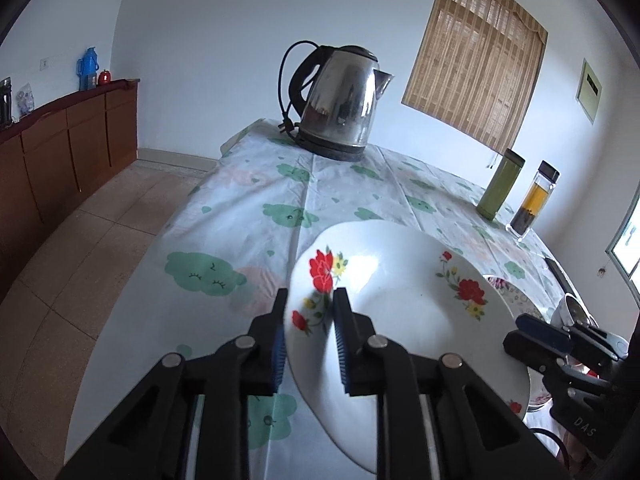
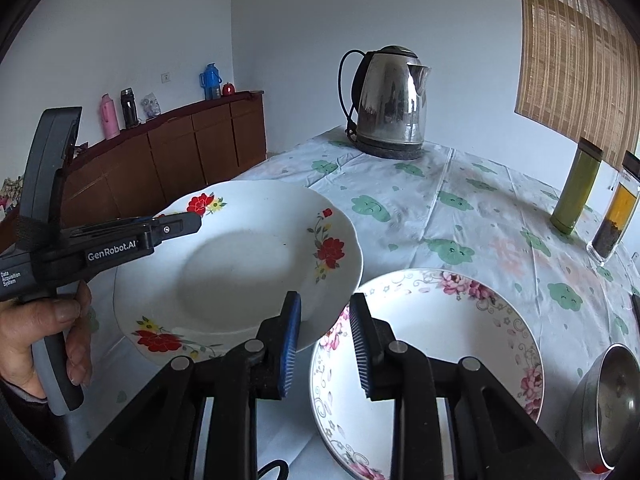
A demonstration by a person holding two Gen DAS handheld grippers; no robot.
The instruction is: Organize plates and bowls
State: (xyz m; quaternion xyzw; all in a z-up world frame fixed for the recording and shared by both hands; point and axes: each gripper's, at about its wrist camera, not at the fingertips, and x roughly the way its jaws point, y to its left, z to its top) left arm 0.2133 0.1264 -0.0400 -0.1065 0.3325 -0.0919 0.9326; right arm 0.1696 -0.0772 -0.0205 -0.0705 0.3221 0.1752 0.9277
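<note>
Left tool (image 1: 309,304) is clamped on the rim of the red-flower plate (image 1: 408,304), blue pads either side of the edge at about 9 o'clock of the plate, which is lifted and tilted above the bench (image 1: 248,200). In the right wrist view that same plate (image 2: 240,264) hangs over the pink-flower plate (image 2: 440,344), overlapping its 10 o'clock rim; whether the 2 touch is hard to say. The right tool (image 2: 325,307) stands with its jaws apart and nothing between the pads, the raised plate's edge just ahead of them. A hand (image 2: 44,340) grips the left tool's handle at 9 o'clock, partly cut off by the frame. At 4 o'clock a steel bowl (image 2: 612,400) is cropped, its contents unclear. The kettle (image 2: 390,104) sits at 12 o'clock on the bench, with a green flask (image 2: 576,188) and a tea bottle (image 2: 614,216) at 2 o'clock.
</note>
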